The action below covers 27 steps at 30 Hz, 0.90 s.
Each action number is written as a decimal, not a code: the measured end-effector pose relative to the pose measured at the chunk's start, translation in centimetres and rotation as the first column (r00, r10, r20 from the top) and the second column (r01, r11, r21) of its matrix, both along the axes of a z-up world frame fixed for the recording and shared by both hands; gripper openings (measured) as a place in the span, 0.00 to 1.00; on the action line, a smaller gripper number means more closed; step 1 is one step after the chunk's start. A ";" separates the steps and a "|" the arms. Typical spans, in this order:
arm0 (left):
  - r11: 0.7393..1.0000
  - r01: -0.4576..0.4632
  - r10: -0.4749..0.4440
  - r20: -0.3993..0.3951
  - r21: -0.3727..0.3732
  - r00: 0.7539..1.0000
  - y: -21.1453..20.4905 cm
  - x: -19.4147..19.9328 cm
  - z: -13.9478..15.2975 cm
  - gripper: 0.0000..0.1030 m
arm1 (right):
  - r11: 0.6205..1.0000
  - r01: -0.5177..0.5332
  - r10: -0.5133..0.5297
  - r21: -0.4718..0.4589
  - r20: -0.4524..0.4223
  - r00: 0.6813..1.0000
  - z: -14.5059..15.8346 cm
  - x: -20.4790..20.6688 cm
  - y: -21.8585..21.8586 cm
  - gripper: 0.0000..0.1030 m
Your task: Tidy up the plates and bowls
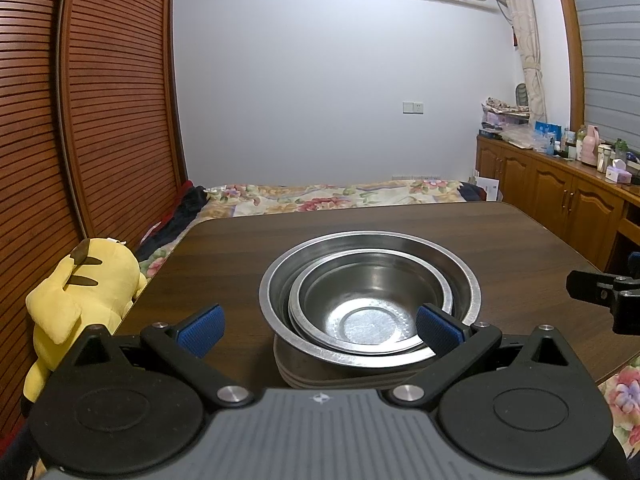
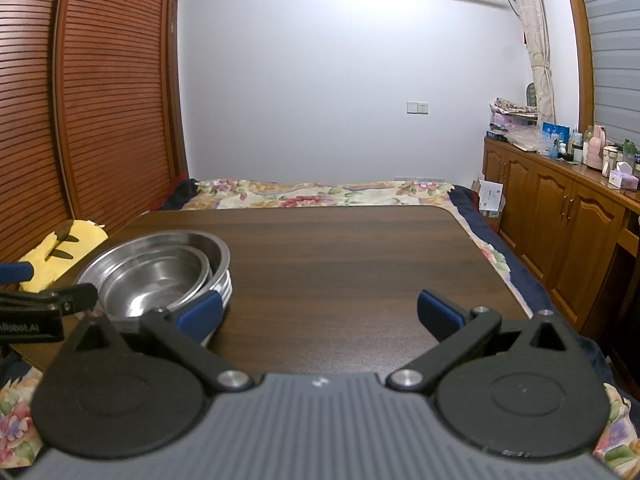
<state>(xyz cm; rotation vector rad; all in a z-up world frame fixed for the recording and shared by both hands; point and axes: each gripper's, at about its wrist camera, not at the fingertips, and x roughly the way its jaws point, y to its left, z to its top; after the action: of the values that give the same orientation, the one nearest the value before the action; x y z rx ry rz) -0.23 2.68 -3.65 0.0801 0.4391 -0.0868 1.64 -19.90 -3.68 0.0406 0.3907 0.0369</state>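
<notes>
Sitting near the left front of the dark surface, a stack of plates is carrying a big steel bowl with a small bowl nesting inside. Both being stiff, light and probably slick, the rims are looking like the best hold. Left tongs are hanging spread before the stack; right tongs are hanging spread over bare wood, gripping nothing.

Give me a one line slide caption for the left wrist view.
Open left gripper faces nested steel bowls stacked on plates on a dark wooden table.
</notes>
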 end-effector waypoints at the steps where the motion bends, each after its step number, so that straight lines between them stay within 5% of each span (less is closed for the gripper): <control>1: 1.000 0.001 -0.001 -0.001 0.000 1.000 0.0 0.0 0.0 1.00 | 1.000 -0.001 0.001 0.000 -0.002 1.000 0.0 0.0 0.0 1.00; 27: 1.000 0.000 0.000 -0.004 0.000 1.000 0.0 0.0 0.0 1.00 | 1.000 -0.004 0.004 0.001 -0.003 1.000 -0.3 0.2 0.1 1.00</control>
<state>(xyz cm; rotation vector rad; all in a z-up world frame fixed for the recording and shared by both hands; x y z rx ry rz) -0.25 2.68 -3.67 0.0802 0.4428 -0.0866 1.80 -19.83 -3.94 0.0413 0.3935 0.0406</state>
